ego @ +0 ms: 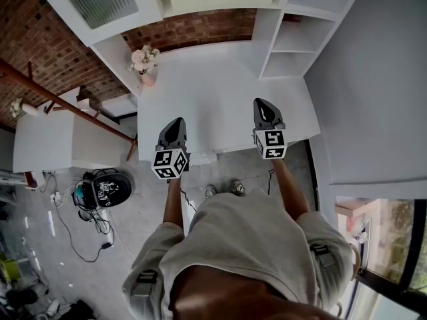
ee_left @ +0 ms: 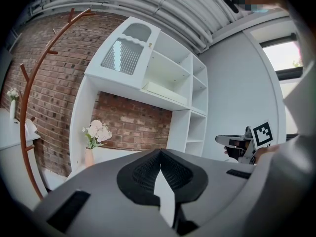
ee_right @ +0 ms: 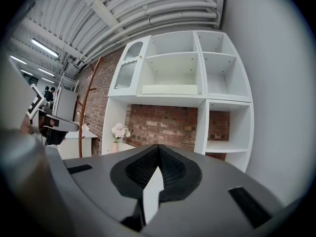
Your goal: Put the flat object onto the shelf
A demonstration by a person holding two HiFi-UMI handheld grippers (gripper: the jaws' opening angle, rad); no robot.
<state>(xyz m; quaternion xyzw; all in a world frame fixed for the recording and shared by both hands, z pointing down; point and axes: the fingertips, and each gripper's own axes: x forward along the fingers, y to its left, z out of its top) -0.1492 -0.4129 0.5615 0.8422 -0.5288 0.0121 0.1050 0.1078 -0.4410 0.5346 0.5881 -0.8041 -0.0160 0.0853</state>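
Nearest the head view: person's grey-clad torso [ego: 247, 245], forearms stretched out to the two tools.

Flat object [ee_right: 169, 89]: cream slab lying flat on the shelf [ee_right: 173, 98] in the upper middle compartment of the white cabinet [ee_right: 201, 127], just right of the glass-fronted door [ee_right: 127, 65]. Touched by neither tool.

Left tool [ego: 176, 122] and right tool [ego: 262, 103]: both clenched, pads meeting at the tips, nothing between the jaws. Both well apart from the slab, over the near edge of the white tabletop [ego: 220, 105], the left one at its near left corner.

At the far left corner of that tabletop: vase of pale flowers [ego: 144, 64].

Behind tabletop and cabinet: brick wall [ee_right: 163, 125]. Further left: curved brown coat stand [ee_left: 29, 93].

On the floor at near left: black round device [ego: 103, 189] amid loose cables.
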